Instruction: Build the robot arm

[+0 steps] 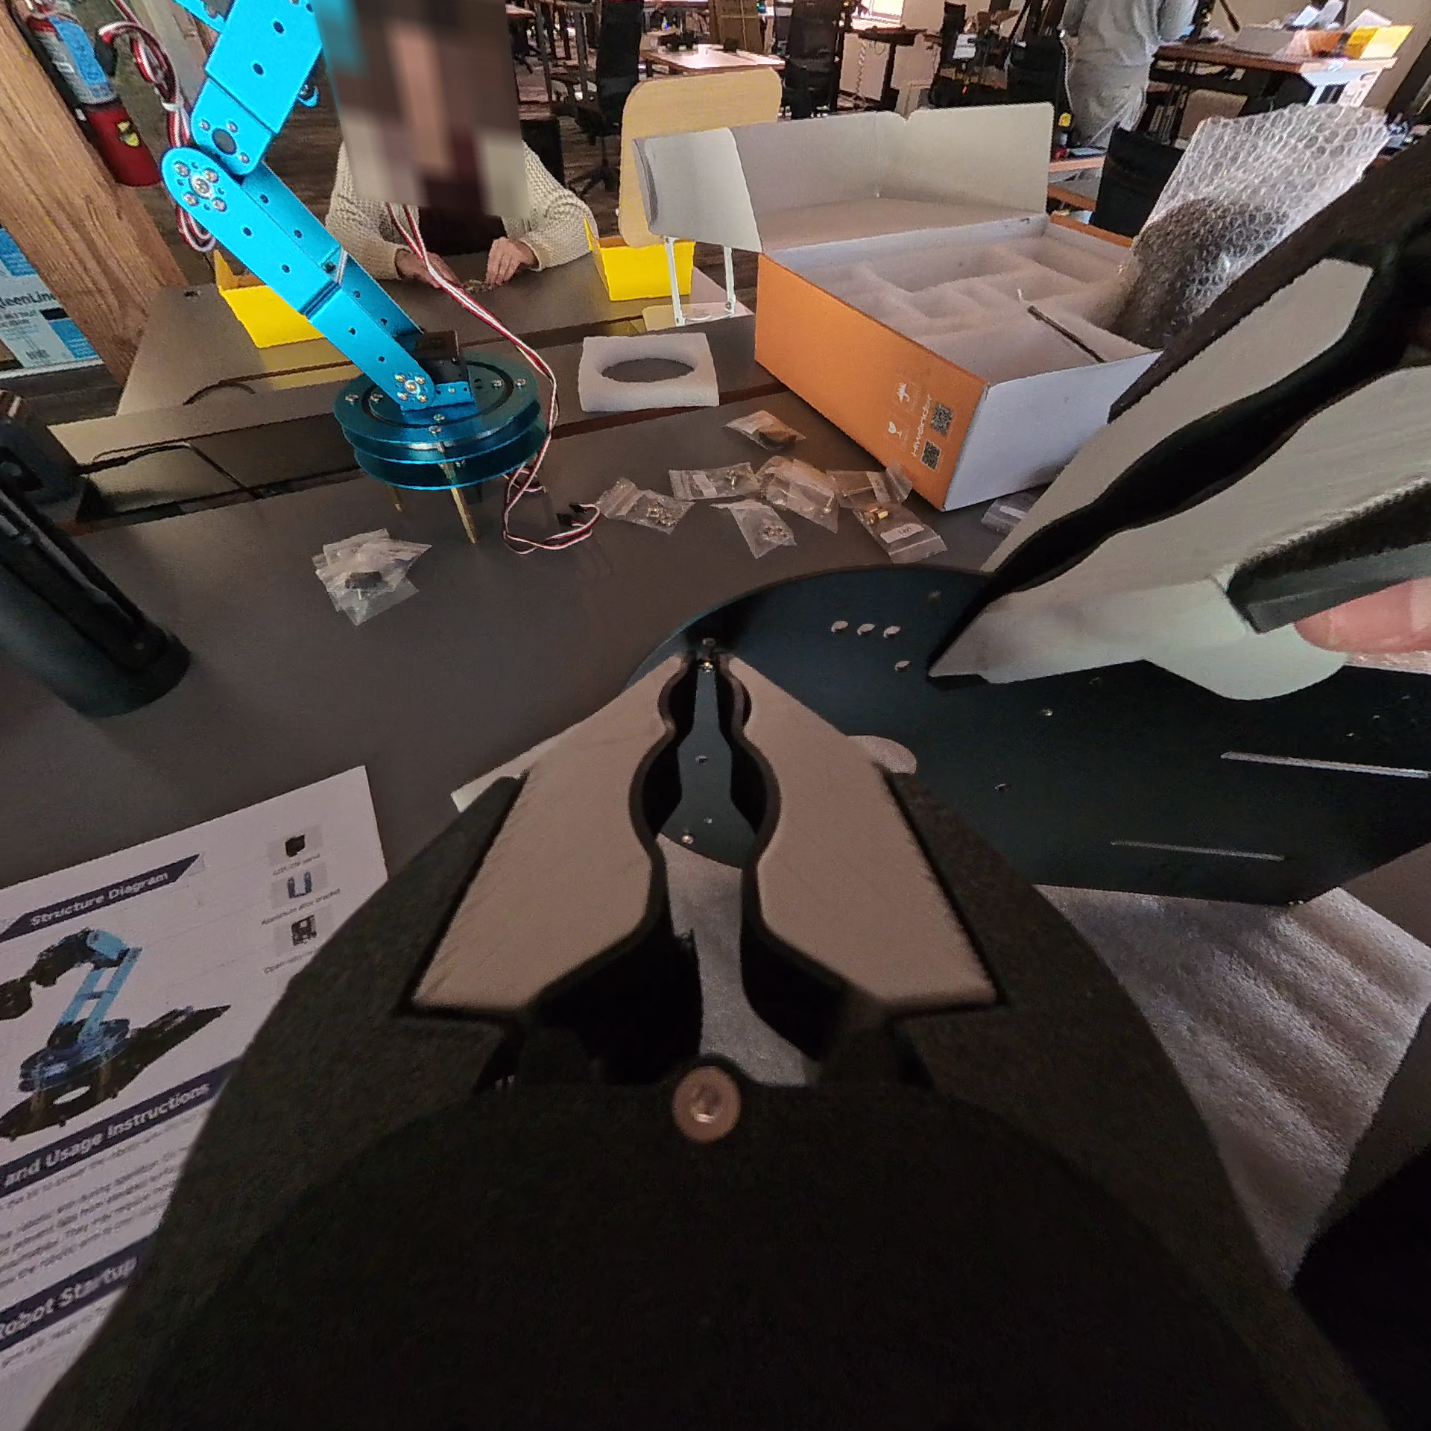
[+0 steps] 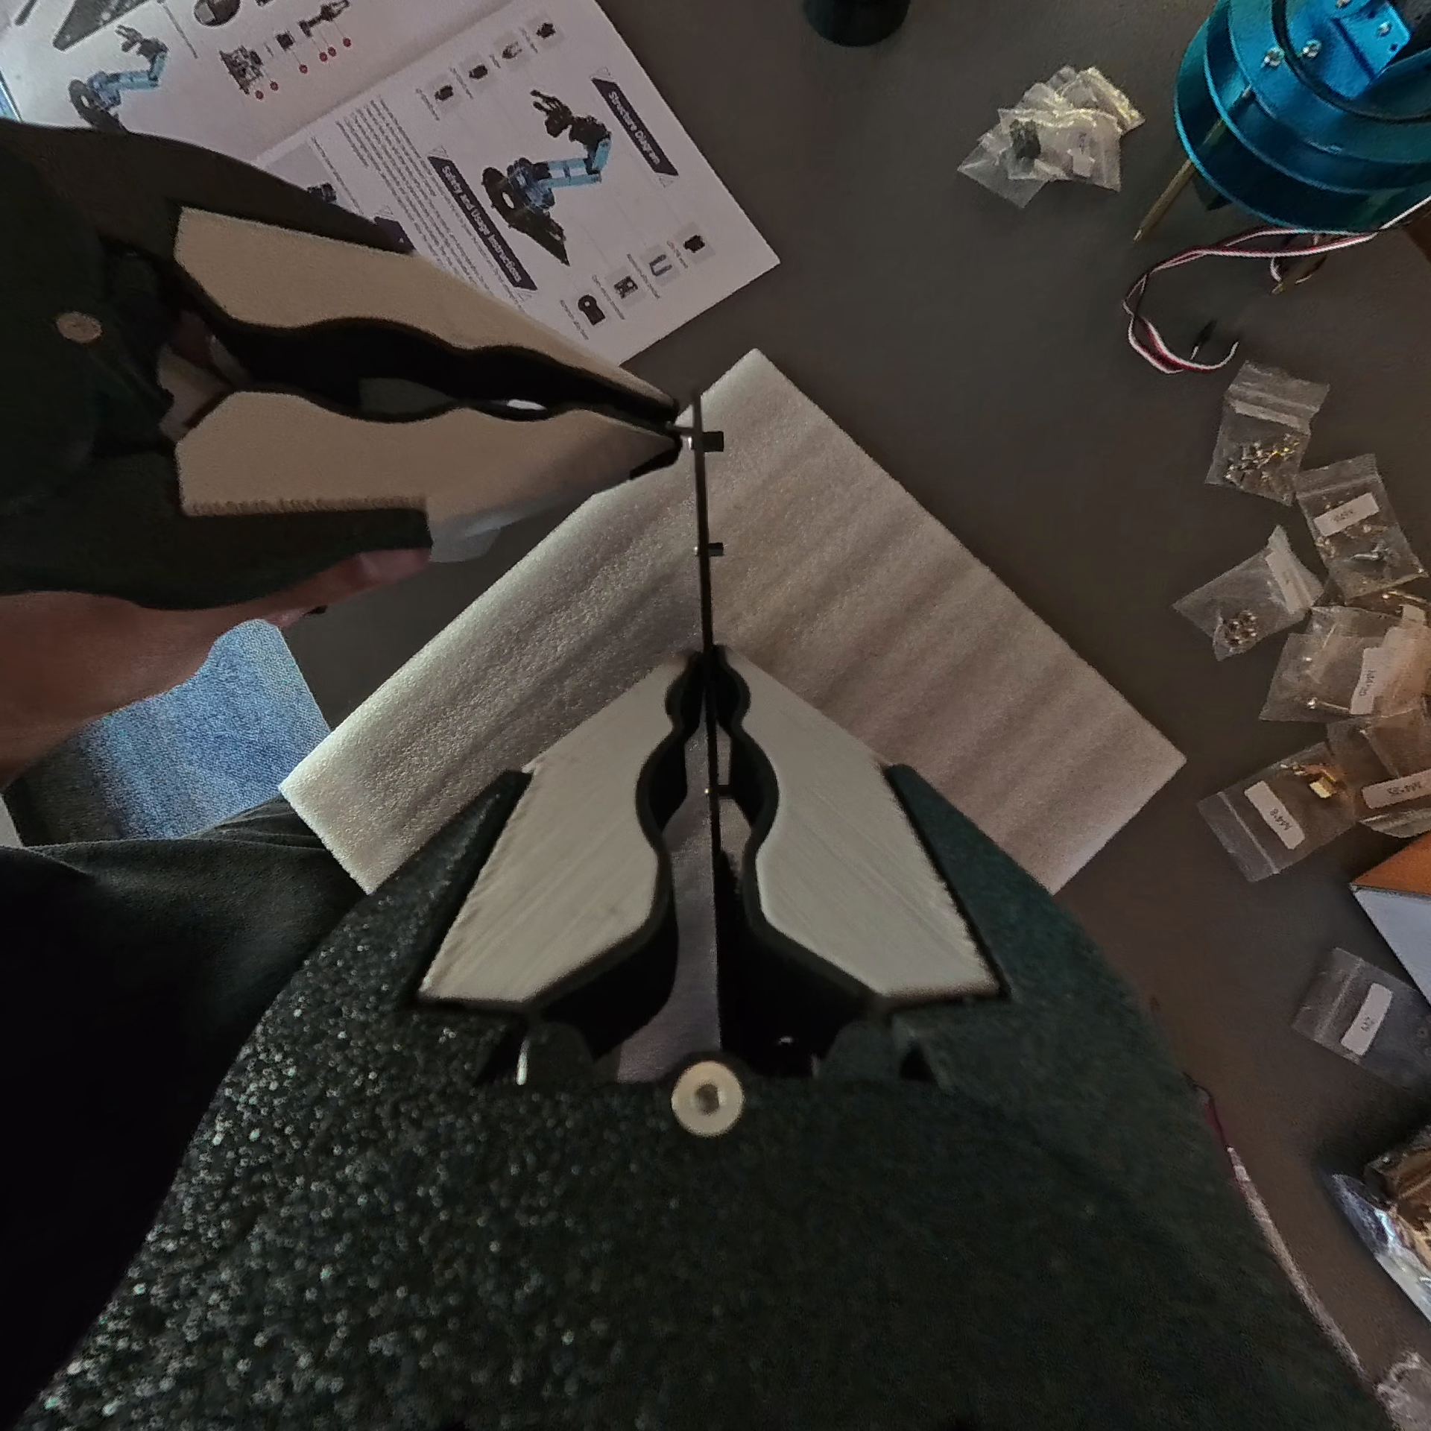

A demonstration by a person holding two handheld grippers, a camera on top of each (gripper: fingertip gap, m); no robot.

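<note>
A flat black plate [image 1: 1084, 774] with small holes and slots is held above a white foam sheet [image 2: 890, 581]. My right gripper [image 2: 708, 654] is shut on the plate, which shows edge-on [image 2: 703, 542] in the right wrist view. In the left wrist view the right gripper [image 1: 941, 666] comes in from the right. My left gripper [image 1: 706, 658] is shut on a small screw [image 1: 706, 643] at the plate's far edge. It also shows in the right wrist view [image 2: 667, 434], tips against the plate's side.
A blue robot arm [image 1: 434, 403] stands on the grey table at the back left. An open orange box [image 1: 867, 387] sits at the back right. Several small bags of hardware [image 2: 1316, 619] lie between them. An instruction sheet [image 1: 155, 968] lies at the left. A person sits across the table. My hands' fingertips stand some 6 cm from each other.
</note>
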